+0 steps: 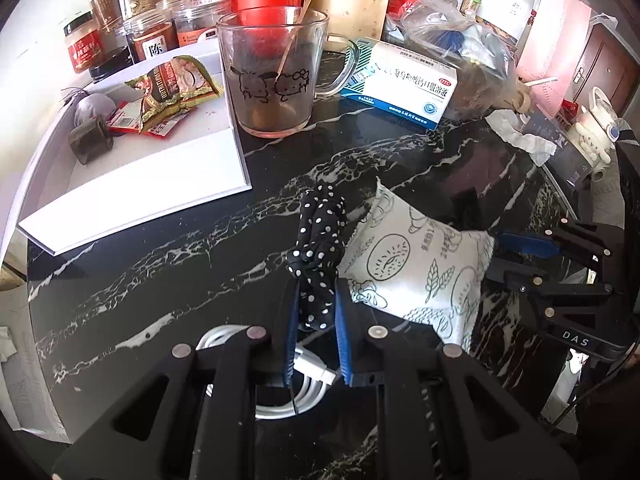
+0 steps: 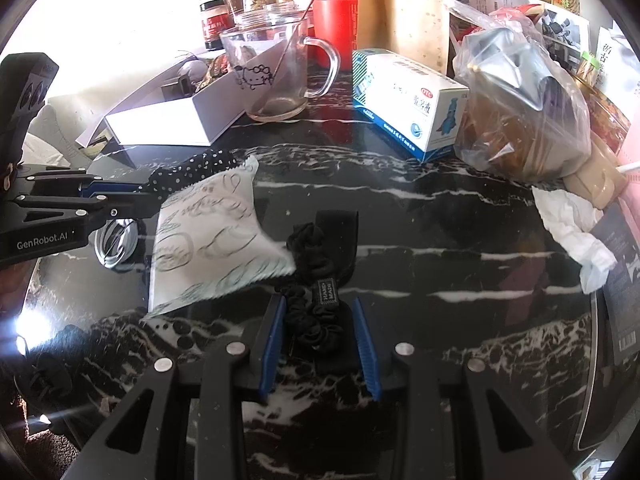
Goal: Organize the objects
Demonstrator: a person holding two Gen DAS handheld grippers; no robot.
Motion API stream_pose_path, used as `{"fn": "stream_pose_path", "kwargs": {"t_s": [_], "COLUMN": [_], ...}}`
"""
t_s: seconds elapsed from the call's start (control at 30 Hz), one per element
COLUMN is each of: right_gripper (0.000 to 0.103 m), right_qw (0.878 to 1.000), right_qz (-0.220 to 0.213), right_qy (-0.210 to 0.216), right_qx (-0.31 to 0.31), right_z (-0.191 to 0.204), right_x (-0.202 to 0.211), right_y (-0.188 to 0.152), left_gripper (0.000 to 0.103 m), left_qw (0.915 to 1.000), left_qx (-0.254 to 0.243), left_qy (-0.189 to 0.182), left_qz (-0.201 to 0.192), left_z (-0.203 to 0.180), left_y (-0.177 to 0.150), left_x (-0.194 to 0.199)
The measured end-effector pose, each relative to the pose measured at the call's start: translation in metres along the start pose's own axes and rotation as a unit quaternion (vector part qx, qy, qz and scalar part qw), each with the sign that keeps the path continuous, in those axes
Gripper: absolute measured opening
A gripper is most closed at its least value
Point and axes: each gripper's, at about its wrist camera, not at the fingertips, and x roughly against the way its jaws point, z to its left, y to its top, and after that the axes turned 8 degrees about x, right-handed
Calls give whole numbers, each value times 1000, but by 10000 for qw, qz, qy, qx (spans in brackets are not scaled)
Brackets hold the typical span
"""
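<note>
Left gripper [image 1: 316, 320]: fingers closed on the polka-dot scrunchie [image 1: 318, 252].
Right gripper [image 2: 320, 340]: fingers part open around the black scrunchie [image 2: 316, 296], not pinching.
Counter [image 1: 160, 272]: black marble, white veins.
Far edge: white tray [image 1: 132, 184], glass mug [image 1: 272, 76], jars.

"GenRobot.AI" on left claw [image 2: 116, 194] body, "DAS" on right claw [image 1: 516, 242], "OTC" on medicine box [image 2: 416, 100], "陈" on jar [image 1: 154, 42]

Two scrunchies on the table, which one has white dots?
The polka-dot scrunchie, between the left gripper fingers beside the white snack packet. The plain black scrunchie, with a small label, sits between the right gripper fingers.
</note>
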Motion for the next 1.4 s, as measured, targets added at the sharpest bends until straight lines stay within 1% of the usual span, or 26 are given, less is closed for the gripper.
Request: {"fn": "stream_pose_path", "kwargs": {"t_s": [0.3,0.47,0.53,0.67,0.73,0.8,0.93,1.23,1.33,1.4], "right_gripper": [34,35,35,37,44,46,47,47,47,47], "right_qw": [10000,9999,9999,9999,9999,9998,9999,9999,9999,9998], "right_qz": [-14,-46,-45,-53,-61,-68,-76,-132,-148,-172], "right_qy": [74,99,117,131,149,153,103,45,-8,-11], "right_qx": [38,46,1,15,47,69,89,78,86,77], "right_z": [9,11,10,10,11,12,13,8,7,7], "right_x": [9,10,9,8,8,8,7,2,1,0], "right_y": [-12,-15,-14,-14,-14,-14,-13,-10,-9,-9], "left_gripper": [16,16,16,19,19,21,24,25,29,33], "left_qw": [9999,9998,9998,9998,9996,9996,9997,9995,9994,9993], "left_qx": [3,-70,-124,76,161,192,220,224,192,179], "left_qy": [-35,-82,-40,-131,-211,-161,26,203,299,338], "left_qz": [160,188,163,143,137,140,126,82,50,36], "left_z": [-2,-7,-8,-4,-1,1,4,13,12,12], "left_y": [-30,-40,-41,-34,-29,-24,-12,7,13,17], "left_x": [12,18,18,13,10,7,1,-13,-17,-19]}}
